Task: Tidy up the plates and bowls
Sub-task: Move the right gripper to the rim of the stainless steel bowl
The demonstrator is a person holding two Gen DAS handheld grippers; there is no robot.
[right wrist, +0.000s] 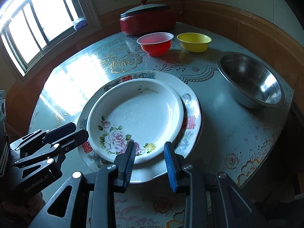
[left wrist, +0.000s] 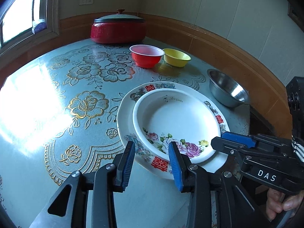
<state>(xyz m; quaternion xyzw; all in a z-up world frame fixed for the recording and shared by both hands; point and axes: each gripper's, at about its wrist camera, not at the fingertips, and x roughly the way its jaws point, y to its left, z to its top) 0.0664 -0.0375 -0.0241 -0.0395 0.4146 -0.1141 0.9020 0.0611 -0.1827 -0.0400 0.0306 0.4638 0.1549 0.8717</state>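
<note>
You are hovering both grippers, left gripper (left wrist: 152, 161) and right gripper (right wrist: 150, 163), fingers spread and pinching nothing, over the near rim of the rose plate (right wrist: 140, 114) stacked on the larger plate (right wrist: 191, 102). Closing on both rims risks dragging the stack off.

— What sort of room is it?
— A corner, with pale walls (left wrist: 218, 9) above a wood wainscot (left wrist: 199, 32) and a double socket (left wrist: 86, 1) high on the far wall.
— And the light?
— Daylight through a barred window (right wrist: 38, 24) on the left, glaring off the round table's (left wrist: 57, 87) blue floral cloth.
</note>
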